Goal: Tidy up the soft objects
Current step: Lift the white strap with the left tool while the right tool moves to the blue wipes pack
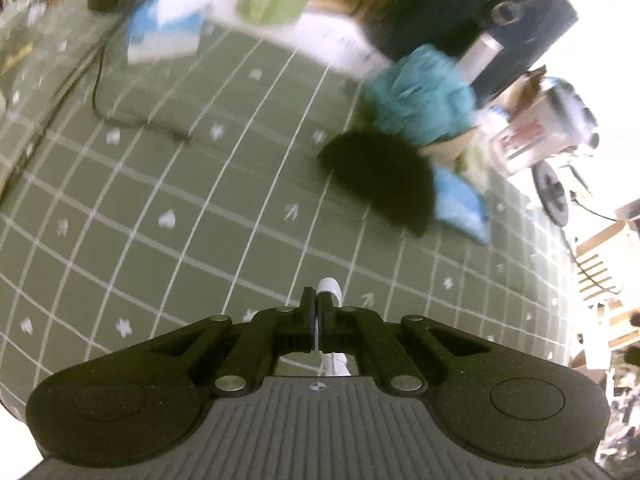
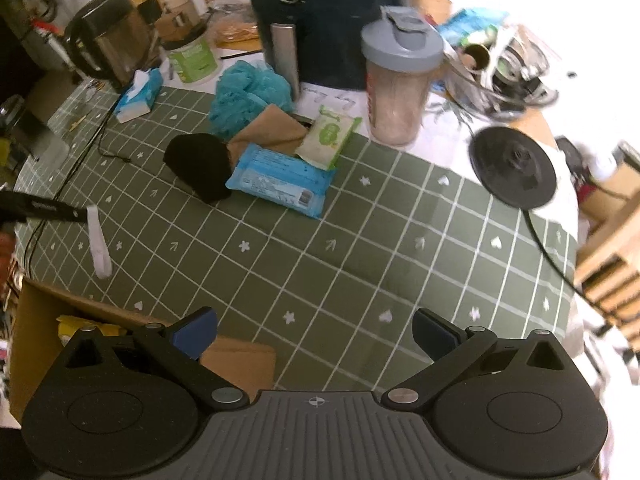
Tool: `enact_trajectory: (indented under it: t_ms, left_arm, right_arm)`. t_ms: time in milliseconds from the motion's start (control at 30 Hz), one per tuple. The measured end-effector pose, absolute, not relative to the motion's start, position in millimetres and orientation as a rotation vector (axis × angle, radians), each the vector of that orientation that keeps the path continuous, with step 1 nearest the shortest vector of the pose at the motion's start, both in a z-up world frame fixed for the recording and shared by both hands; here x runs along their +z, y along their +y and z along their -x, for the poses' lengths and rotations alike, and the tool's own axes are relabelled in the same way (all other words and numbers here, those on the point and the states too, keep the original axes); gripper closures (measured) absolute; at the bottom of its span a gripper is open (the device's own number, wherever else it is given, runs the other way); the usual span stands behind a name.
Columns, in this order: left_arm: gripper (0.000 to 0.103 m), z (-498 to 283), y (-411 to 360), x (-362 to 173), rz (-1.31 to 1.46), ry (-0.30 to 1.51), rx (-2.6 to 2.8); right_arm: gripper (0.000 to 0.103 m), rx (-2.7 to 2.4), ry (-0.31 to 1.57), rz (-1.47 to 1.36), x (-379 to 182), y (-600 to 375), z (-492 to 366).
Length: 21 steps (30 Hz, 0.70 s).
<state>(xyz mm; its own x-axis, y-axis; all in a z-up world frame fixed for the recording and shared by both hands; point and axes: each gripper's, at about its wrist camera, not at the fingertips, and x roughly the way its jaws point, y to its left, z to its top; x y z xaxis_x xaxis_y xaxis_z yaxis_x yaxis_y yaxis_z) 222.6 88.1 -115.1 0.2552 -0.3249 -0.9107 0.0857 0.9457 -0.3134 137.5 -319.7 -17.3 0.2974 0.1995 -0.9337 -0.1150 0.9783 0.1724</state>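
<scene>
Gripping a white strap [image 2: 98, 240], the left tongs [image 2: 82, 214] hang above bare tablecloth [image 2: 320, 248]; right tongs [image 2: 316, 334] gape near its edge.

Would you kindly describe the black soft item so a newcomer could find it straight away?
Start at the tall dark appliance at the back of the green checked tablecloth. In front of it lies a blue wipes pack. The black soft item touches its left end: matte, rounded, unprinted.
</scene>
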Motion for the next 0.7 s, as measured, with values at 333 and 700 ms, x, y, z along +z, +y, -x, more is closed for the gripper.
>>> enact_trajectory:
  t_ms: [333,700]
  left_arm:
    - [0.102,-212,79,-60,0.201,1.109,-0.339]
    - [0.102,-210,97,14,0.14,0.997,-0.389]
  right_arm:
    - [0.0,0.33,1.177,0.041,-37,-314,-172]
    - [0.0,0.46,1.097,0.138,-62,-293,-195]
